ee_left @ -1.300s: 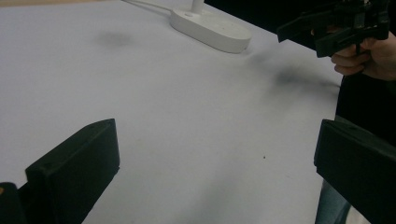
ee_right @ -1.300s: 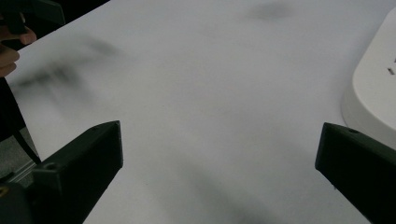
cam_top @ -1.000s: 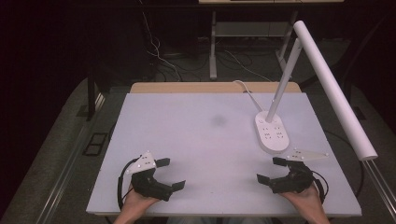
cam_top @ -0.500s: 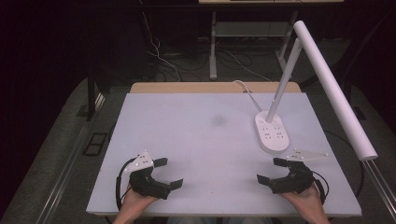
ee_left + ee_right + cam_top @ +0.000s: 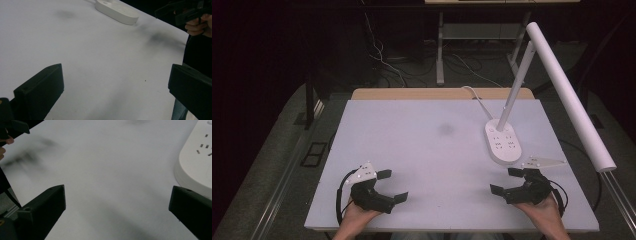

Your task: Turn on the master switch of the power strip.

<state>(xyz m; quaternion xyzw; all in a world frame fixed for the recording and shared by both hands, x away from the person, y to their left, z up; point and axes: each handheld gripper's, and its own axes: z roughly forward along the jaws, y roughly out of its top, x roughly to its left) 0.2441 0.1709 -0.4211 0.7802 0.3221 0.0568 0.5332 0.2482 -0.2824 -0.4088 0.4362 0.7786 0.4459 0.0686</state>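
Your left tool (image 5: 391, 185) sits near the counter's (image 5: 422, 145) front left corner, jaws spread wide and holding nothing. Your right tool (image 5: 508, 181) sits near the front right corner, also wide and empty, just in front of the white lamp base (image 5: 502, 142) by the right edge.

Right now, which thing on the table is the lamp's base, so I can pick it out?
Start at the white table, then go to its right side. The lamp base is a white oval pad ahead of the right gripper, the only thing with a slanting white arm rising from it.
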